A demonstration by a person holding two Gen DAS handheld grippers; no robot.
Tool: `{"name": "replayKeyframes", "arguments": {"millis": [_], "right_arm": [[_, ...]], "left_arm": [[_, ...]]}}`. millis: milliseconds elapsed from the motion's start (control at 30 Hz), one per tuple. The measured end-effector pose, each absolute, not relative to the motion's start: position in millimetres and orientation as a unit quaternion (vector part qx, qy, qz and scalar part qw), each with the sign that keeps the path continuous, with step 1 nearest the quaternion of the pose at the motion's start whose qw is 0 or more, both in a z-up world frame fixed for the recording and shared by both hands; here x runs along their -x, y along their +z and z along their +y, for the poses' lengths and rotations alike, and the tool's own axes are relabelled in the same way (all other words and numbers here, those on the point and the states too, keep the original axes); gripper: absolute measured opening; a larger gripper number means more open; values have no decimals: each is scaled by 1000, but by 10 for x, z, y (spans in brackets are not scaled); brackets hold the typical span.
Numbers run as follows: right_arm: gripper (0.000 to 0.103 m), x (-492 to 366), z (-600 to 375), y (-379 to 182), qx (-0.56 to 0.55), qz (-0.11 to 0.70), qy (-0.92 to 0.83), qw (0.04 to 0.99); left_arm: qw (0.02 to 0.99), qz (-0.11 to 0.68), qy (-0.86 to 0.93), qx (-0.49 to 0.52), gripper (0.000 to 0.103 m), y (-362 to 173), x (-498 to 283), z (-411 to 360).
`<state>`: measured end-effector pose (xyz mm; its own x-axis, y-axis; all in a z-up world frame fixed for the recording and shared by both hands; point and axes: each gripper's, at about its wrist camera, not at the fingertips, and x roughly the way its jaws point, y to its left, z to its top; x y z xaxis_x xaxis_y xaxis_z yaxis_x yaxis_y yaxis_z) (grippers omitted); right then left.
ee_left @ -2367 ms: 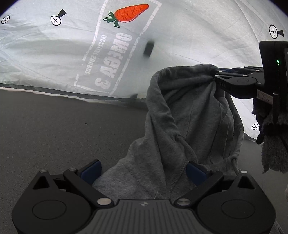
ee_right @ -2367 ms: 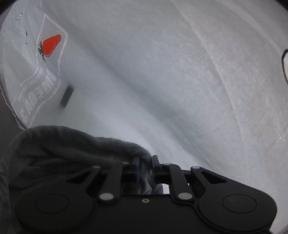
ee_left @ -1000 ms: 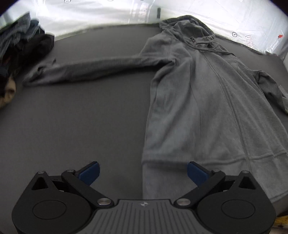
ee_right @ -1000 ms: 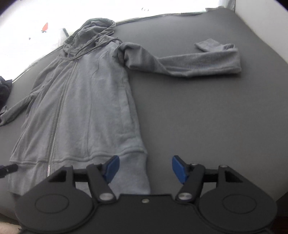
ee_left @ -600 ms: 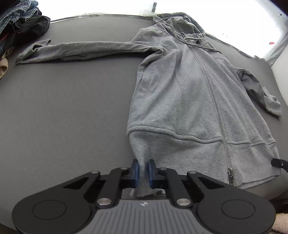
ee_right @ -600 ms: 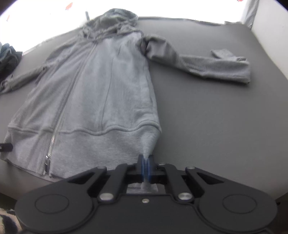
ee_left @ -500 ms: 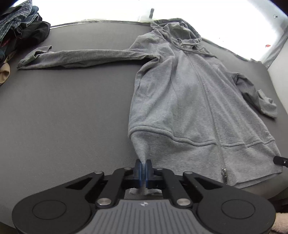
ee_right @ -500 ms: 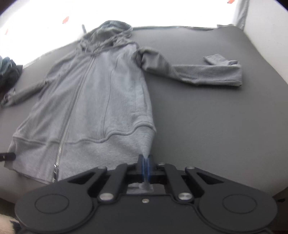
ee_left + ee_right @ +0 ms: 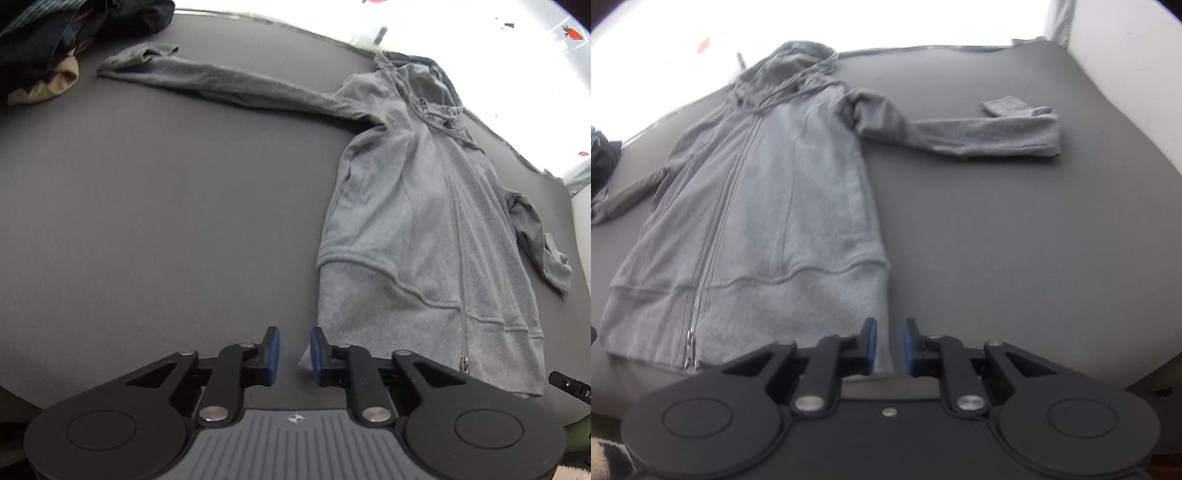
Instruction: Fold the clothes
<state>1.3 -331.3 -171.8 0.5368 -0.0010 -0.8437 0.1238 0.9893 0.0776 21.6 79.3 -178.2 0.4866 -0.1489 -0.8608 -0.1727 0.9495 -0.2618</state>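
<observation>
The left tool [image 9: 294, 349] has just been opening, its pads slightly apart, the hem corner beside the right pad. The right tool [image 9: 888, 345] has opened too, hem cloth lying loose between its pads. The grey hoodie [image 9: 417, 221] lies flat, zipped, on the dark desk [image 9: 166, 206]. Only the left view shows the clothes pile [image 9: 48, 40]; only the right view shows the whole right sleeve [image 9: 979, 133]

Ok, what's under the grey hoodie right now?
The grey hoodie lies flat, zip up, on the dark grey surface, both sleeves spread on it too. Whatever lies beneath the body is covered. A clothes pile sits apart, beyond the left cuff.
</observation>
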Motion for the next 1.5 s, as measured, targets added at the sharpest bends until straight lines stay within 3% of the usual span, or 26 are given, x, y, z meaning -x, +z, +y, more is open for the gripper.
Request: {"name": "replayKeyframes", "arguments": {"millis": [100, 233, 467, 667, 767, 1000, 1167, 1267, 1300, 1367, 1400, 1433, 1500], "right_arm": [[24, -71, -3541, -1663, -94, 457, -49, 883], [24, -187, -3812, -1584, -109, 438, -69, 890], [35, -504, -4502, -1466, -74, 430, -88, 896], [38, -973, -5323, -1457, -132, 409, -110, 896], [48, -1293, -5547, -1522, -120, 406, -119, 898], [56, -2318, -5752, -1774, -99, 416, -102, 898], [57, -2989, -5706, -1980, -47, 454, -98, 884], [57, -3190, -5696, -2124, -34, 476, -83, 875], [57, -3224, -5693, -2152, -34, 482, -76, 872], [42, -3245, -5661, -2123, -29, 487, -60, 871], [23, -3248, -5636, -2096, -20, 485, -60, 872], [10, -3246, -5610, -2060, -7, 480, -65, 875], [8, -3210, -5602, -1920, -1, 455, -64, 888]], "left_arm": [[867, 487, -21, 101, 30, -1647, -374, 479], [884, 462, -59, 37, 44, -1523, -622, -29], [878, 468, -103, 24, 49, -1579, -1170, -1121], [874, 475, -104, 10, 56, -1682, -1517, -1854], [869, 486, -93, 17, 60, -1765, -1699, -1993], [862, 505, -50, 0, 61, -1944, -2188, -2082], [846, 532, -26, 40, 66, -2053, -2503, -2044], [844, 535, -27, 20, 75, -2132, -2573, -2115], [843, 537, -30, 4, 78, -2158, -2580, -2155], [843, 537, -38, -16, 86, -2198, -2591, -2217], [842, 537, -43, -26, 90, -2217, -2597, -2247], [842, 538, -43, -23, 94, -2230, -2607, -2244], [840, 540, -47, -15, 99, -2254, -2628, -2240]]}}
